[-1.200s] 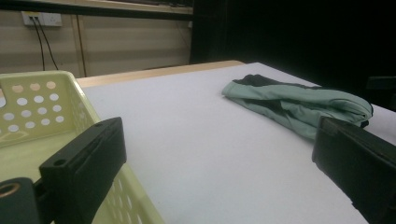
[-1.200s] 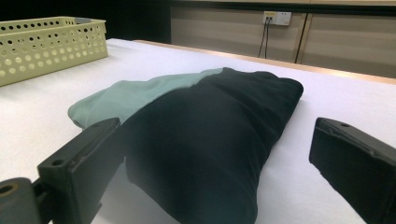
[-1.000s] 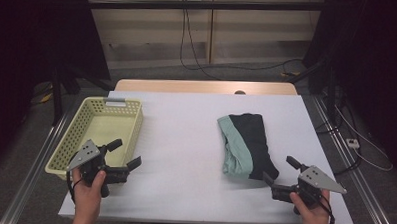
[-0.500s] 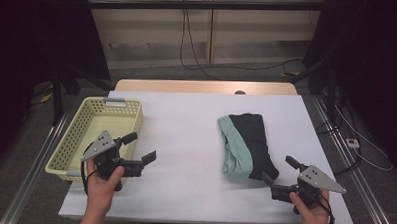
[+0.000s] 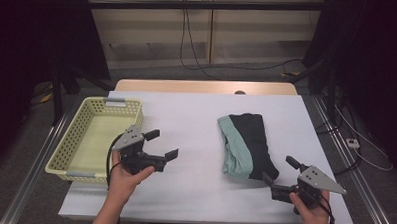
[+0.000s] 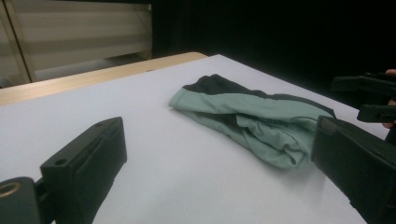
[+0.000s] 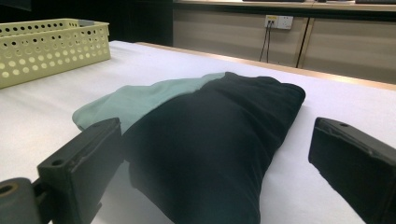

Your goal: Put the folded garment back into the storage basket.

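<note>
- A folded garment [image 5: 246, 145], black with a pale green band, lay on the white table [image 5: 196, 117], well to the right of a yellow basket [image 5: 93, 138] that sat at the table's left edge.
- The basket, its walls pierced with rows of holes, held nothing that the high view could make out; its pale floor lay bare.
- The left gripper [image 5: 161, 146], held in a person's hand just right of the basket, was released, its jaws spread wide and pointed toward the garment across bare tabletop, well apart from the cloth.
- In the left gripper view the garment [image 6: 252, 119] lay ahead between the two spread jaws, green side facing.
- The right gripper [image 5: 279, 171] stood at the near end of the garment, on the side away from the basket, released as well, its jaws gaping on either side of the black fold [image 7: 210, 140] without closing on it.
- Beyond the garment in the right gripper view, the basket [image 7: 51, 49] stood far off at the left.
</note>
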### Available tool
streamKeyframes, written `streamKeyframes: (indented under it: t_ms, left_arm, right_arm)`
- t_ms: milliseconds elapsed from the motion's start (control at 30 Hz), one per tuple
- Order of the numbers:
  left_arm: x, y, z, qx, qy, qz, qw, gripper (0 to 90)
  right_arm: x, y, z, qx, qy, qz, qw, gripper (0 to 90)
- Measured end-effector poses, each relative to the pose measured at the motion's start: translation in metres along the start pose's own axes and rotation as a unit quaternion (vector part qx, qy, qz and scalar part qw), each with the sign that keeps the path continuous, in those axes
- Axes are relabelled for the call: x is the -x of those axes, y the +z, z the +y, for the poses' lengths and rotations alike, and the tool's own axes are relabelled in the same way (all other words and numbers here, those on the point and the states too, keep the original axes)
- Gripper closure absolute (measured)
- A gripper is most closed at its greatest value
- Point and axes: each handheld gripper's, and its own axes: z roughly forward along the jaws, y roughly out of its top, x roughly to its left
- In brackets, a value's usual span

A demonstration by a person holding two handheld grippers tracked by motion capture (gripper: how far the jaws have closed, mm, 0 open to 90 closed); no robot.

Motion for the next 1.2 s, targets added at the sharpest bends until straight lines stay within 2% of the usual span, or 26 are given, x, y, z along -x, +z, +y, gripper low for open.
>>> streamKeyframes:
  t_ms: [133, 467, 700, 833, 1200]
  left_arm:
    - [0.003, 0.015, 0.000, -0.009, -0.006, -0.003, 0.9999, 3.9]
    - [0.004, 0.034, -0.002, -0.018, -0.013, -0.008, 0.9997, 3.8]
    - [0.005, 0.047, 0.000, -0.027, -0.007, -0.016, 0.9995, 3.7]
    - [0.006, 0.054, 0.002, -0.030, -0.013, -0.021, 0.9992, 3.3]
    - [0.008, 0.076, 0.006, -0.048, -0.025, -0.018, 0.9984, 3.3]
  right_arm:
    - [0.000, 0.000, 0.000, 0.001, 0.002, 0.001, 1.0000, 3.2]
    - [0.000, 0.000, 0.000, 0.000, 0.000, 0.001, 1.0000, 3.2]
    - [0.000, 0.000, 0.000, 0.000, 0.000, 0.000, 1.0000, 3.2]
    - [0.000, 0.000, 0.000, 0.001, 0.000, 0.000, 1.0000, 3.2]
    - [0.000, -0.001, 0.000, 0.001, 0.001, -0.001, 1.0000, 3.2]
